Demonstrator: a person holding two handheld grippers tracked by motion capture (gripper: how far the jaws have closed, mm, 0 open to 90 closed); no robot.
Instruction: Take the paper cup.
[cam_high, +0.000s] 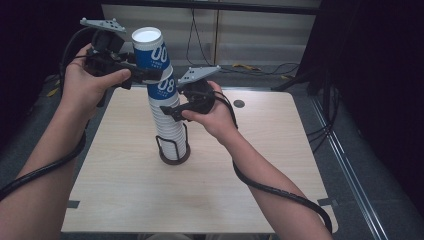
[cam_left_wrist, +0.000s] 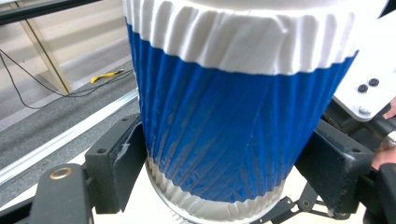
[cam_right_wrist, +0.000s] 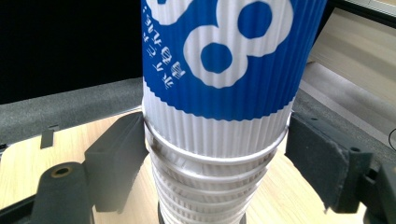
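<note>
A tall stack of upside-down ribbed paper cups (cam_high: 170, 125) stands in a black wire holder (cam_high: 174, 150) near the table's middle. The top cup (cam_high: 150, 50), blue and white with "00" printed on it, sits raised and tilted left over the cup below it. My left gripper (cam_high: 150, 72) is shut on this top cup (cam_left_wrist: 233, 130), a jaw pressing on each side. Just below, my right gripper (cam_high: 170, 111) closes on the stack at the rim of the "08" cup (cam_right_wrist: 219, 60). Both its jaws touch the white rims (cam_right_wrist: 205, 186).
The light wooden table (cam_high: 250, 175) has a small black round mark (cam_high: 239, 104) at its far right. Behind its far edge, loose cables (cam_high: 240, 66) lie on a grey floor. Dark floor and a metal rail run along the right side.
</note>
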